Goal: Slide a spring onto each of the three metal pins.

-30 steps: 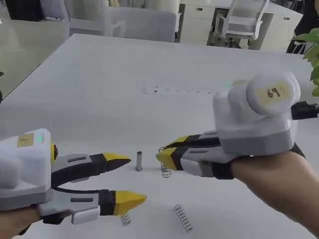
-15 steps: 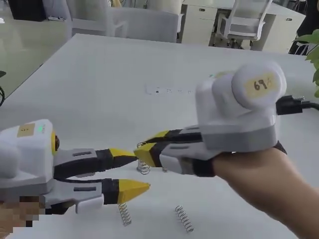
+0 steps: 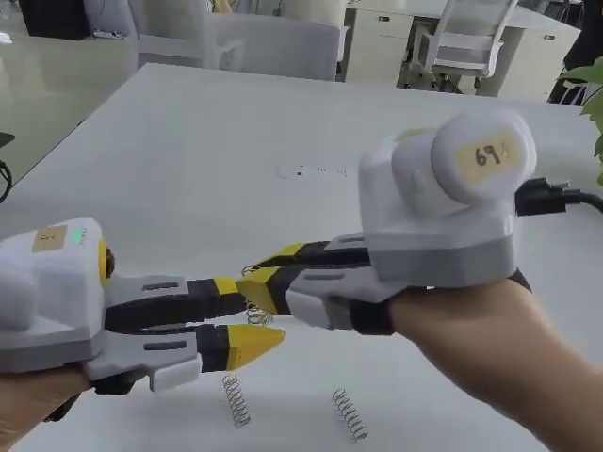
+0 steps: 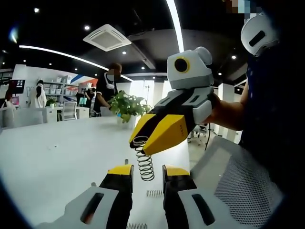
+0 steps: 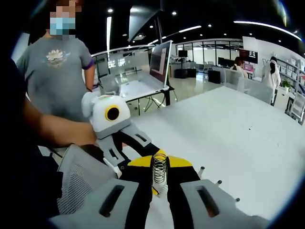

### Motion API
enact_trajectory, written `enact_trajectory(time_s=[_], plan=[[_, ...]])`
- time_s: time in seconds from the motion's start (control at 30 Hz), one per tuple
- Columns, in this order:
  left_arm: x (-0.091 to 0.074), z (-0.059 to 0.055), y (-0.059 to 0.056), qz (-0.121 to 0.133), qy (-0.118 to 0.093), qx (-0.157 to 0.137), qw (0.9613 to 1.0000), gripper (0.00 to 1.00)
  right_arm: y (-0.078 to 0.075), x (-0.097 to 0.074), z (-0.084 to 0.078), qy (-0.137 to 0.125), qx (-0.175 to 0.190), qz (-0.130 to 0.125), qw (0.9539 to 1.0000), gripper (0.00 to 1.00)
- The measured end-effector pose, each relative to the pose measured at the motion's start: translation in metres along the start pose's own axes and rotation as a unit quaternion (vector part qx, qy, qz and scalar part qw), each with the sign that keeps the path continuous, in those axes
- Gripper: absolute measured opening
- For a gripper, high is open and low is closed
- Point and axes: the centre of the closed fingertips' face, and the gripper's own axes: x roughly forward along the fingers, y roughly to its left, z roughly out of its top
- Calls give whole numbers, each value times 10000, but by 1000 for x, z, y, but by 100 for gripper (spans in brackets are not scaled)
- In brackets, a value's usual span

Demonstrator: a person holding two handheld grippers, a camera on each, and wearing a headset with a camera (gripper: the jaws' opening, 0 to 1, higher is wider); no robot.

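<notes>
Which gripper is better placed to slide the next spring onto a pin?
Right. The right gripper is shut on a spring, which stands upright between its jaws; the left gripper is open and holds nothing.

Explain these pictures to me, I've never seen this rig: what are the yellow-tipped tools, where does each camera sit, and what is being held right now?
There is no robot here. A person holds a hand-held gripper in each hand, each with two yellow-tipped jaws. The head view comes from a headset camera looking down at the white table. The two round views come from cameras riding on the tools, each looking along its own jaws. The right hand-held gripper is shut on a spring. The left hand-held gripper is open, its jaws either side of that spring's free end. A loose spring and a second loose spring lie on the table, nearer the person.
</notes>
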Motion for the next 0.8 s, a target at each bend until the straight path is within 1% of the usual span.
enact_trajectory(time_s=[0.1,0.2,0.33,0.63,0.7,0.8], plan=[[1,0,0,-3,11,18,10000,14,1,0,1,-14,-6,2,10000,7],[1,-1,0,-17,33,40,10000,9,1,-1,2,-36,-7,2,10000,7],[1,-1,1,-20,44,67,10000,4,0,-2,0,-13,-6,-9,10000,7],[1,-3,0,-25,92,138,9999,4,1,-3,-2,25,-30,0,10000,8],[0,-3,1,-20,117,161,9998,3,1,-4,-3,74,-66,15,9999,8],[0,-6,0,-37,180,220,9996,3,2,-7,-7,226,-159,82,9996,8]])
